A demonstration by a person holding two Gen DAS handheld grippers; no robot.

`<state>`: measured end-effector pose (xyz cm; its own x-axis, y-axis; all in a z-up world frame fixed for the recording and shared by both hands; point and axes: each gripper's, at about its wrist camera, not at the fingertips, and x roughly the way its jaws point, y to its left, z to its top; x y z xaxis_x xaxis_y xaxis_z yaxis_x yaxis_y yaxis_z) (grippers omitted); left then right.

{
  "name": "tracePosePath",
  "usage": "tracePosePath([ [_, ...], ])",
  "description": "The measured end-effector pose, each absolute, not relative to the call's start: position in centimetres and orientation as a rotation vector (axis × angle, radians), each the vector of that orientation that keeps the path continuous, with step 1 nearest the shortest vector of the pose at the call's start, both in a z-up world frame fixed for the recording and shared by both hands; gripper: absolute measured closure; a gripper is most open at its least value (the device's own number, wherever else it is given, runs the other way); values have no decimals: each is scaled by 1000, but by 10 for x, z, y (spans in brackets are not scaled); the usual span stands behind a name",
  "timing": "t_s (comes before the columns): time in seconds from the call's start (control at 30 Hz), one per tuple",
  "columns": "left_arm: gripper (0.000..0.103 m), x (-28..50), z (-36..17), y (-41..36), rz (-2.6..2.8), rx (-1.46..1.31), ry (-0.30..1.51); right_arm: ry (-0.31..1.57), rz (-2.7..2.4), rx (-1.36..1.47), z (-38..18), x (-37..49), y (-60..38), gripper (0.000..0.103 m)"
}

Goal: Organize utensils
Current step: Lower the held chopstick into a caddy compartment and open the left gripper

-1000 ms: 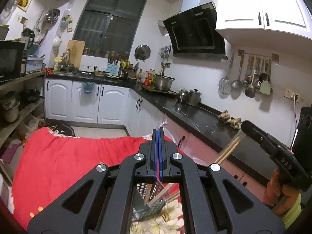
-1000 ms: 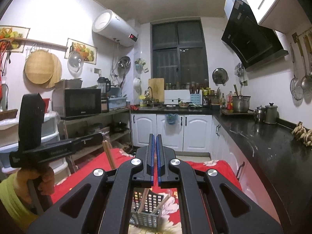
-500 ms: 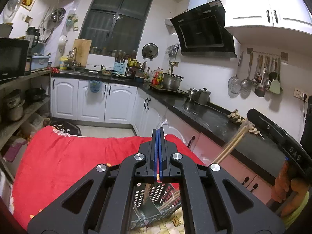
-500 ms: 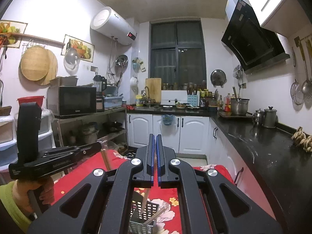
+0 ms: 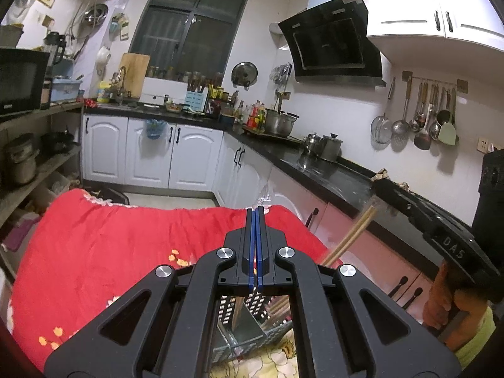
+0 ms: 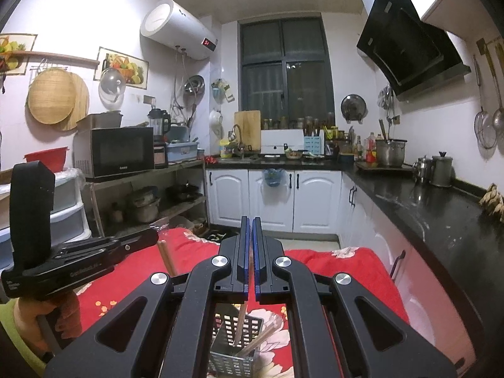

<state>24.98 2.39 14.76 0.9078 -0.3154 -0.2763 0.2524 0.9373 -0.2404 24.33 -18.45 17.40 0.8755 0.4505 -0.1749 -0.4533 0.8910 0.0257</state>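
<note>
A perforated metal utensil basket (image 6: 234, 343) stands at the bottom centre of both wrist views, on a red floral cloth (image 5: 110, 245), with chopsticks (image 6: 241, 323) leaning inside it. Each gripper appears to pinch a chopstick, though the contact is hard to see: the left gripper (image 5: 255, 220), jaws together, has one below its tips; the right gripper (image 6: 249, 230), likewise closed, grips a chopstick (image 5: 349, 239) slanting across the right of the left view. A black countertop (image 5: 315, 170) runs along the right.
</note>
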Motion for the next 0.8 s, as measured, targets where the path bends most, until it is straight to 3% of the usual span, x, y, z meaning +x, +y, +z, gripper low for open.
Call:
tracePosePath([
  [0.27,103,249,123,29,-303,-226,360,233,448,-28,151,250,-175,100],
  [0.33,103,248,119,29,-310,-226,370,244,436,-36,146,250,-174,93],
  [0.4,103,248,116,29,-310,-231,377,260,430,-32,141,250,-176,72],
  [0.5,103,247,112,29,-299,-232,386,282,422,-22,134,250,-181,70],
  [0.57,94,245,110,30,-288,-232,392,294,406,-18,131,248,-186,66],
  [0.63,77,242,110,31,-285,-232,390,294,402,-6,129,245,-190,53],
  [0.67,75,243,110,30,-285,-231,387,296,398,-3,129,244,-192,50],
  [0.8,42,234,112,34,-267,-246,367,304,382,-21,127,239,-195,40],
])
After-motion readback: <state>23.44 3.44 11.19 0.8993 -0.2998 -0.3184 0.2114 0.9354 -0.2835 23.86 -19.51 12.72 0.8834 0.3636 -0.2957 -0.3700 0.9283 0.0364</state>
